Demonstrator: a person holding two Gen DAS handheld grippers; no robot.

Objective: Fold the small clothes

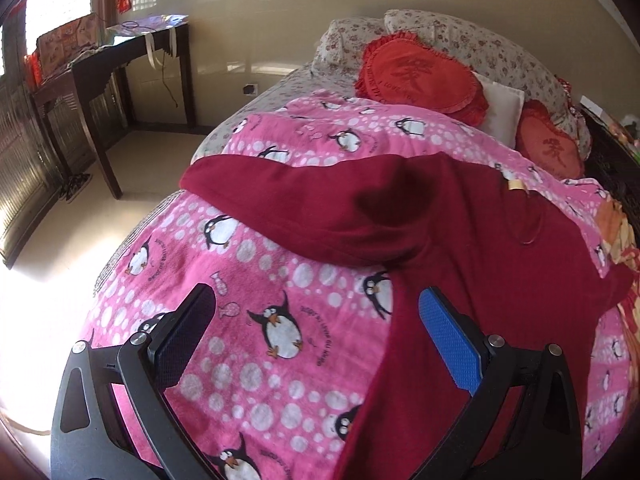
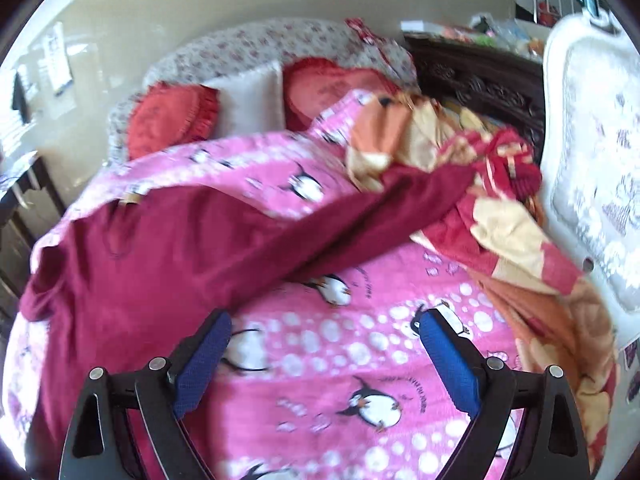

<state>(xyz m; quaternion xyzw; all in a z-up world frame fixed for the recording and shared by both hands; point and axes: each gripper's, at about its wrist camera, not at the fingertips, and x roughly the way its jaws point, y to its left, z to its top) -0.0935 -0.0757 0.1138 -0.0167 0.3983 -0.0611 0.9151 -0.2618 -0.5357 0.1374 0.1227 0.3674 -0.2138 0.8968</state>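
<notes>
A dark red long-sleeved top [image 1: 472,248] lies spread on a pink penguin-print blanket [image 1: 248,320] on the bed, one sleeve stretched to the left. My left gripper [image 1: 316,300] is open and empty, just above the blanket at the top's left edge, its right finger over the red cloth. In the right wrist view the same top [image 2: 160,248] lies to the left, its other sleeve reaching up to the right. My right gripper [image 2: 324,320] is open and empty above the blanket [image 2: 340,368], beside the top's lower right edge.
Red round cushions [image 1: 420,72] and floral pillows [image 1: 480,44] lie at the head of the bed. A red and cream patterned quilt [image 2: 500,208] is bunched at the right. A dark wooden table [image 1: 116,68] stands by the window. A white carved headboard [image 2: 592,160] is at the far right.
</notes>
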